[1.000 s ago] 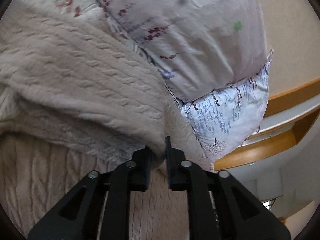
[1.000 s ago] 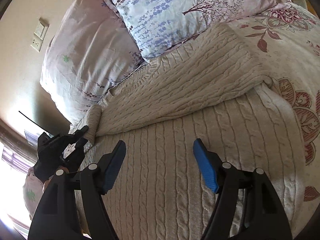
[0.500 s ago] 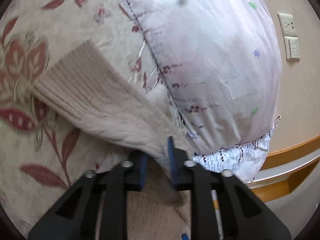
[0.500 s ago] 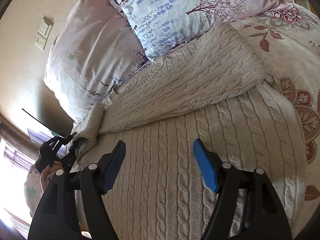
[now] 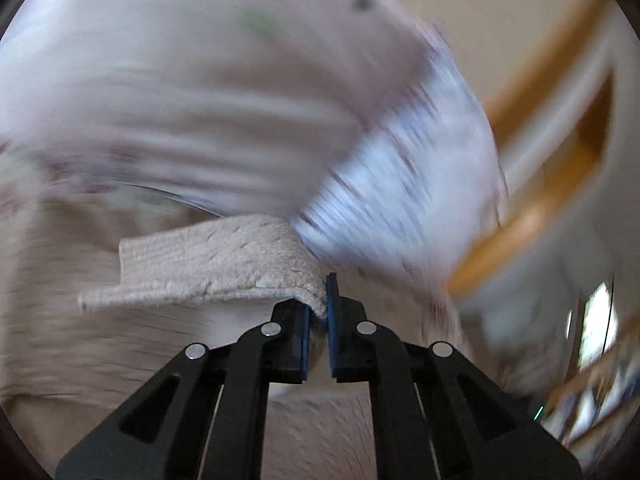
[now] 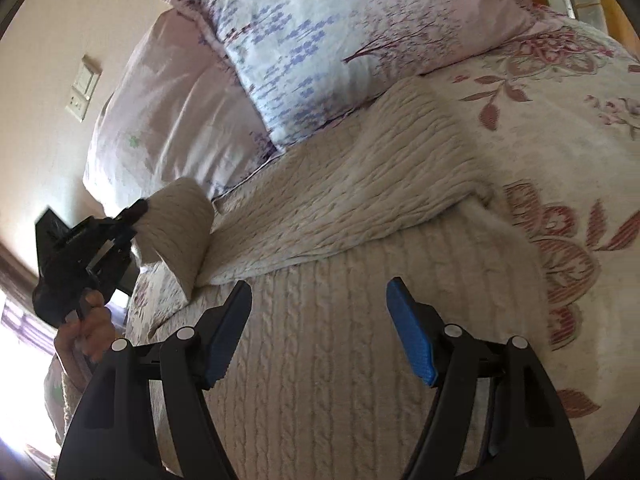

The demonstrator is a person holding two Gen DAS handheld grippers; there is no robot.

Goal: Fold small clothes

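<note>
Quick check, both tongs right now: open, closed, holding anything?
Left tongs: closed on the sweater sleeve, lifted off the bed.
Right tongs: open, empty, above the sweater body.

Cream sweater (image 6: 360,208) spread on the floral bed (image 6: 568,92)
Right tool (image 6: 318,332) hovers wide open above its near body; at left, the left tool (image 6: 134,216) pinches the lifted sleeve cuff (image 6: 180,224) beside the pillows (image 6: 304,52).
</note>
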